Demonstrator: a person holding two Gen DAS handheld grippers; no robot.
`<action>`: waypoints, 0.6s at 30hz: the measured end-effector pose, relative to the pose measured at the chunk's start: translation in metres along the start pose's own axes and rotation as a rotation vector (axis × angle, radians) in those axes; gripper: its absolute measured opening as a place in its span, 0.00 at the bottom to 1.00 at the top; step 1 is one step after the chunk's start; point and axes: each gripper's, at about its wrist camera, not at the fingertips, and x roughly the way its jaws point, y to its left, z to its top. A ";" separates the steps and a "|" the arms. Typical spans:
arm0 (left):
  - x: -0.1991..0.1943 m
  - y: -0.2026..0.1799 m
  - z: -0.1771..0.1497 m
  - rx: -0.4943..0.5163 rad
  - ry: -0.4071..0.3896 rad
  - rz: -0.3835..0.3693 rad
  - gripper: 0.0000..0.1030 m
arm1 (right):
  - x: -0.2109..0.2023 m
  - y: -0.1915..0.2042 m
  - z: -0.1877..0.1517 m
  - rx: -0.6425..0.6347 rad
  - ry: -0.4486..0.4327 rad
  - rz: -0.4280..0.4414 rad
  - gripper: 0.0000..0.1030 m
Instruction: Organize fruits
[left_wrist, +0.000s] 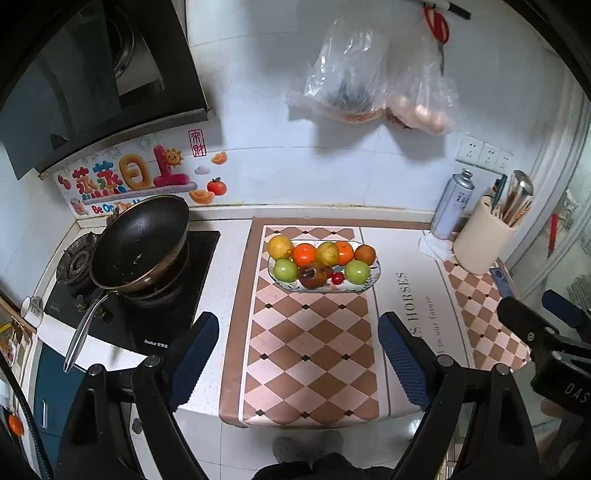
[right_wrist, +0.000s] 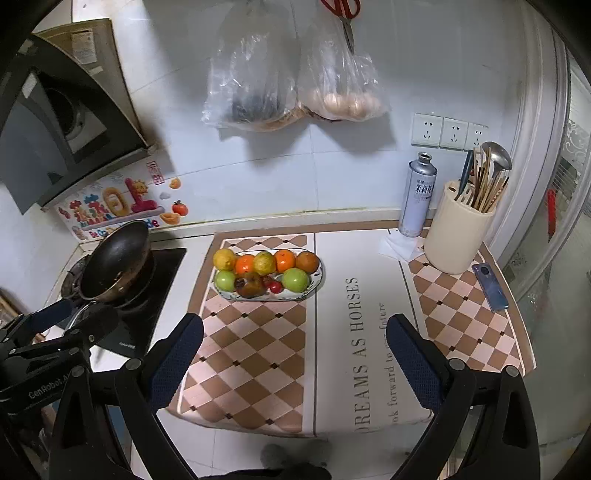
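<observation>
An oval plate (left_wrist: 354, 288) (right_wrist: 318, 276) of fruit sits on the checkered mat at the back of the counter. It holds lemons (left_wrist: 279, 246), oranges (left_wrist: 304, 254), two green apples (left_wrist: 286, 269), a dark bruised fruit (left_wrist: 312, 276) (right_wrist: 251, 285) and small red fruits (left_wrist: 336, 277). My left gripper (left_wrist: 297, 325) hovers over the mat short of the plate, open, with nothing between its fingers. My right gripper (right_wrist: 295, 325) is beside it, also open and empty, with the plate ahead to its left. Each gripper shows at the edge of the other's view.
A black wok (left_wrist: 140, 243) stands on the stove at the left. A spray can (right_wrist: 417, 195), a cream utensil holder (right_wrist: 458, 236) and a phone (right_wrist: 489, 286) occupy the back right. Plastic bags (right_wrist: 251, 74) and scissors hang on the wall. The counter's front edge lies below the grippers.
</observation>
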 end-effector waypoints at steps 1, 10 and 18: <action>0.005 0.001 0.002 -0.005 0.005 0.000 0.86 | 0.007 -0.001 0.003 0.000 0.007 -0.001 0.98; 0.051 0.000 0.025 -0.006 0.033 0.034 0.86 | 0.064 -0.007 0.029 0.000 0.047 -0.015 0.98; 0.090 0.001 0.040 -0.012 0.067 0.056 0.86 | 0.116 -0.008 0.042 -0.006 0.098 -0.034 0.98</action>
